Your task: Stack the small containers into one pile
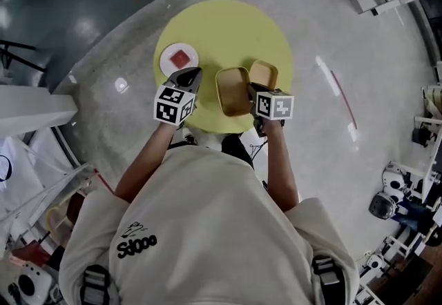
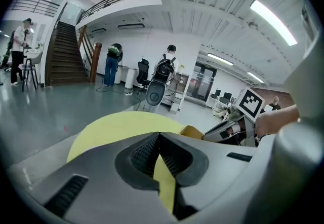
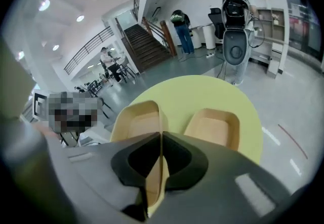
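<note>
Two tan paper containers are over the round yellow table [image 1: 221,27]. My right gripper [image 1: 251,94] is shut on the right wall of the nearer container [image 1: 233,90]; in the right gripper view that wall runs up between the closed jaws [image 3: 162,134], and the container [image 3: 135,120] looks tilted. The second container [image 1: 264,74] lies on the table just to its right, also seen in the right gripper view [image 3: 213,127]. My left gripper [image 1: 193,76] is shut and holds nothing; only table shows below its jaws [image 2: 158,136]. A corner of a container [image 2: 192,131] shows at its right.
A white plate [image 1: 179,59] with a red piece on it sits at the table's left. Grey floor surrounds the table. A robot base, several people and a staircase are far off in the gripper views. Equipment stands at the right edge of the head view.
</note>
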{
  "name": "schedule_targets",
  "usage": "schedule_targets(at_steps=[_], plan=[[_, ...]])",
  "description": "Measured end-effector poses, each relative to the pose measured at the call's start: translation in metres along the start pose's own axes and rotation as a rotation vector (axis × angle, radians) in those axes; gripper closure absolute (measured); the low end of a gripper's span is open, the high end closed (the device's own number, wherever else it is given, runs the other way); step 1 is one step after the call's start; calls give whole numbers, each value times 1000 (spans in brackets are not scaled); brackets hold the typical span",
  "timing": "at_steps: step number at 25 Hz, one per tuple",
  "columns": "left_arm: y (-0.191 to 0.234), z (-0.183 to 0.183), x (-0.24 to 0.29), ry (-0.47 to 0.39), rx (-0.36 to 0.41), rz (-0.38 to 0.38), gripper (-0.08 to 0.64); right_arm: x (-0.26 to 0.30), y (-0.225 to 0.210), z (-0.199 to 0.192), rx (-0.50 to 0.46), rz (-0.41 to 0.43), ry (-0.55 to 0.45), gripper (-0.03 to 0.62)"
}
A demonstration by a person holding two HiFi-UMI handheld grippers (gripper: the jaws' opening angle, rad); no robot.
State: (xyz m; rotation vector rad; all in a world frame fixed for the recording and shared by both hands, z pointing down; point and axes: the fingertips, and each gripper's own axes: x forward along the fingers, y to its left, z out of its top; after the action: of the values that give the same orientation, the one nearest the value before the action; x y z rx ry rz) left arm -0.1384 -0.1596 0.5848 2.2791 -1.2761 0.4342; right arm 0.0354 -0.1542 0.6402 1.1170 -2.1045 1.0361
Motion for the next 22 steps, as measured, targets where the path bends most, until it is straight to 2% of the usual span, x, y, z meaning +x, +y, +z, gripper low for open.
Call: schedule_targets(at_steps=[4,7,10,14,22], plan=[[-26,11,20,-4,-19,11,554,-15,-39,10,116,0,-35,568],[-46,20,38,-3,-24,22,554,-25,-72,16,140,-6,-38,568],[-55,27,49,0,-16,33,554,-26,-97,22,184,-28,-47,566],[-61,32,60,11,-5,54,554,-22,-130,23,297,-72,-60,566],[-58,35,72,33,-8,112,554,-16,-154,13,399,-131,-66,565]])
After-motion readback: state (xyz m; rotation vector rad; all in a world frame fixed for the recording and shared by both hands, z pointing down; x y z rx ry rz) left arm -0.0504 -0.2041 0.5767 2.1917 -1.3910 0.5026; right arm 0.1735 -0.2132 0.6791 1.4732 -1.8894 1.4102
